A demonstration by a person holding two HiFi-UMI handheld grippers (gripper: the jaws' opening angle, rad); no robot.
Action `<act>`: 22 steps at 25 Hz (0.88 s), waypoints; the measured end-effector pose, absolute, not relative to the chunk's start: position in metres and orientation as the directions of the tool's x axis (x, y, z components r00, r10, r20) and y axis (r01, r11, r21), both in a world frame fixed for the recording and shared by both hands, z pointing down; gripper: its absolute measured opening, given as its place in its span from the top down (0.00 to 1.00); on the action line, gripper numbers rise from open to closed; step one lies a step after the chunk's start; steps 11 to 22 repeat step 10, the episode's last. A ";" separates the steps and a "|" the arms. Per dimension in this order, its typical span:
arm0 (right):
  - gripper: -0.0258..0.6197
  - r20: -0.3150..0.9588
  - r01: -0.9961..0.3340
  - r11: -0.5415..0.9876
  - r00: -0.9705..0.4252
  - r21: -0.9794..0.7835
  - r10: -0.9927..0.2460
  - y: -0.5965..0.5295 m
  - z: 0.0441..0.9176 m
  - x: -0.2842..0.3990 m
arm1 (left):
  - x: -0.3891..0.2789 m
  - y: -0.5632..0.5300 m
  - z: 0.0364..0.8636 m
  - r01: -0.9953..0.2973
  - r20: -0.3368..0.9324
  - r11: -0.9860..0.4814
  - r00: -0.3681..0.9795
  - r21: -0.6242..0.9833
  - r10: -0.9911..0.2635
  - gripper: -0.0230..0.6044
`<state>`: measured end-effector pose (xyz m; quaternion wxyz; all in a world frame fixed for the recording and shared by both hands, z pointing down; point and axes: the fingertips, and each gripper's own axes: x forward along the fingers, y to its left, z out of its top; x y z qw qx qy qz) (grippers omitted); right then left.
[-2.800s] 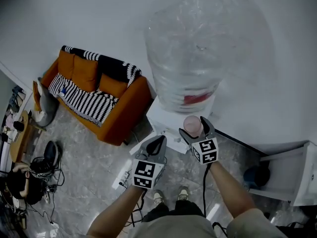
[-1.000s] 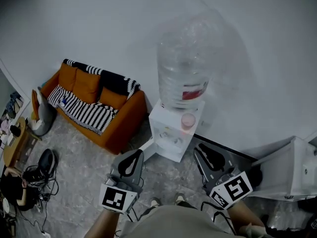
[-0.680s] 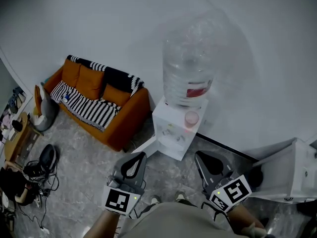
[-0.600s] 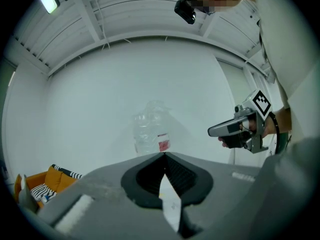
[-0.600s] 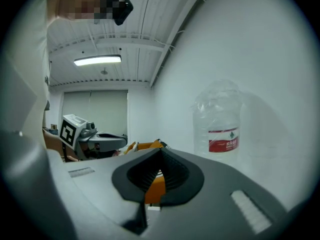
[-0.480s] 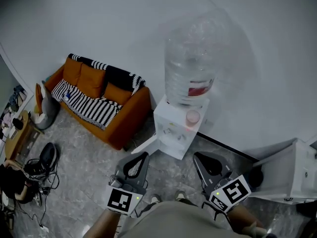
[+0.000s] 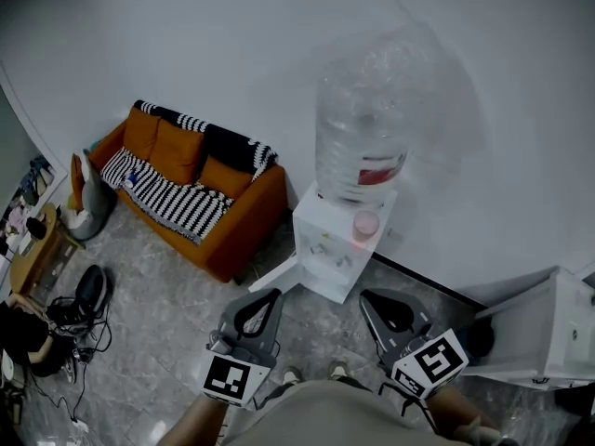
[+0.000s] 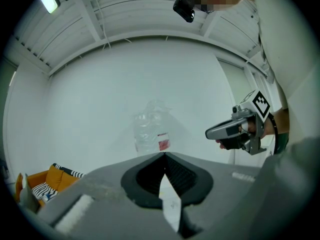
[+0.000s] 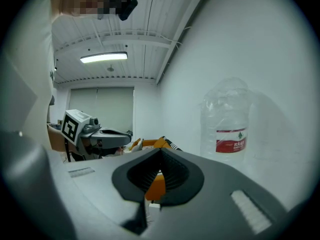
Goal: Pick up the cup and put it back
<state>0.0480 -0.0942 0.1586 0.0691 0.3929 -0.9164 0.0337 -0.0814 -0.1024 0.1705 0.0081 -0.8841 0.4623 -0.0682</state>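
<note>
The pink cup [image 7: 365,224] is standing on the white water dispenser [image 7: 321,268], just below the large clear bottle [image 7: 367,128]. The right gripper [image 7: 368,298] is hovering apart from the cup, with its jaws pressed together and gripping nothing. The left gripper [image 7: 271,295] is hovering alongside, its jaws likewise closed and empty.
</note>
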 end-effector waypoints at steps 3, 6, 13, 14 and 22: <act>0.96 0.153 -0.718 0.696 -0.688 -0.001 -0.709 -0.095 0.158 0.044 | -0.085 -0.101 0.169 -0.823 0.104 -0.563 0.555 -0.076 -0.825 0.96; 0.96 0.150 -0.717 0.697 -0.689 -0.001 -0.709 -0.098 0.159 0.040 | -0.089 -0.102 0.170 -0.832 0.094 -0.549 0.542 -0.078 -0.835 0.96; 0.96 0.152 -0.717 0.697 -0.689 -0.001 -0.709 -0.097 0.161 0.035 | -0.093 -0.098 0.174 -0.840 0.097 -0.539 0.533 -0.058 -0.841 0.96; 0.96 0.152 -0.717 0.697 -0.689 -0.001 -0.709 -0.097 0.161 0.035 | -0.093 -0.098 0.174 -0.840 0.097 -0.539 0.533 -0.058 -0.841 0.96; 0.96 0.152 -0.717 0.697 -0.689 -0.001 -0.709 -0.097 0.161 0.035 | -0.093 -0.098 0.174 -0.840 0.097 -0.539 0.533 -0.058 -0.841 0.96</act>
